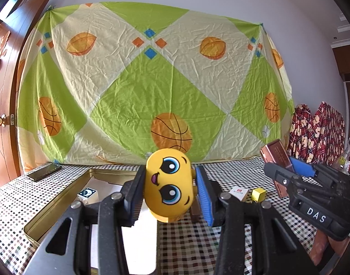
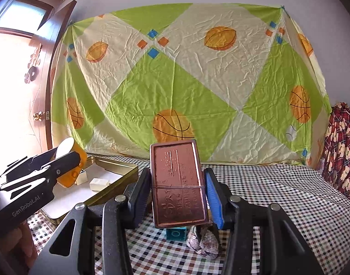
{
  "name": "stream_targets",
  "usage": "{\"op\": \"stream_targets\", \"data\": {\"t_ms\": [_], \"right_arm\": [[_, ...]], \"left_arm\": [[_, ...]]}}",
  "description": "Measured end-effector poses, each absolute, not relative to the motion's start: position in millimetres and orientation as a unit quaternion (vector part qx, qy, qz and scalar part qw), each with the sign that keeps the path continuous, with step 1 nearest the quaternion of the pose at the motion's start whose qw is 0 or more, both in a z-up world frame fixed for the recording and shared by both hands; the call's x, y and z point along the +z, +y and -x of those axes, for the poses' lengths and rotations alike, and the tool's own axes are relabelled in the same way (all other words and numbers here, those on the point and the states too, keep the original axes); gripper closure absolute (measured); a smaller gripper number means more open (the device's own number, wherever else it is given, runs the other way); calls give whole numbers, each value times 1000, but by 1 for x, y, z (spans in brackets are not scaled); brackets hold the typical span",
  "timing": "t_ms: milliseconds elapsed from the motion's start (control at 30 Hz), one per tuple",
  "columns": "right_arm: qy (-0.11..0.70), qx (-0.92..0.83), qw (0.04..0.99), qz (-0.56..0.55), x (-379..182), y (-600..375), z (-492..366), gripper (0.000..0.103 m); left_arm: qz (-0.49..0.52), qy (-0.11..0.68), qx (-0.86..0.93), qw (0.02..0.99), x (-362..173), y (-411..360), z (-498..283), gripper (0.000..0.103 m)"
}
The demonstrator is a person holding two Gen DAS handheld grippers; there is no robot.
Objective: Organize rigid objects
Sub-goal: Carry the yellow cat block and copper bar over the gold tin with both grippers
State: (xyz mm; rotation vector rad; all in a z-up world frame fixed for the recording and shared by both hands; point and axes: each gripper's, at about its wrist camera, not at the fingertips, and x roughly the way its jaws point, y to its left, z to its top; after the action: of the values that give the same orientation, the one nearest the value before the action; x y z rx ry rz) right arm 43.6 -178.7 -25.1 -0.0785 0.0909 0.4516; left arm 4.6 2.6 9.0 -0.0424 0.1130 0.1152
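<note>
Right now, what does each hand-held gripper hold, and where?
Left hand-held gripper: yellow toy, by its sides. Right hand-held gripper: copper tin, by its long edges.

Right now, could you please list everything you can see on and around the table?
Cartoon-face toy: one, yellow, held off the table in the left tongs.
Embossed metal box: one, copper-brown, in the right tongs.
Tin tray: one, gold, table's left side, white paper inside.
Small boxes in the tray: two, white.
Phone: one, dark, far left of table.
Small cube: one, yellow, on the cloth beside a flat white box.
Teal block: one, under the metal box.
Stone-like lump: one, mottled, beside the teal block.
Checked tablecloth: one.
Printed sheet: one, green and cream, on the wall.
Left tongs: shut on the toy.
Right tongs: shut on the box.
</note>
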Motion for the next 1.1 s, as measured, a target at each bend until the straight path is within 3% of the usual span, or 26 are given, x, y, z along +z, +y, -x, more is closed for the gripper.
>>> {"op": "stream_targets", "data": {"t_ms": [1100], "right_arm": [[58,300,949,80,-27,-84,-41,54]], "left_arm": [[54,80,118,988,5,77,1,61]]}}
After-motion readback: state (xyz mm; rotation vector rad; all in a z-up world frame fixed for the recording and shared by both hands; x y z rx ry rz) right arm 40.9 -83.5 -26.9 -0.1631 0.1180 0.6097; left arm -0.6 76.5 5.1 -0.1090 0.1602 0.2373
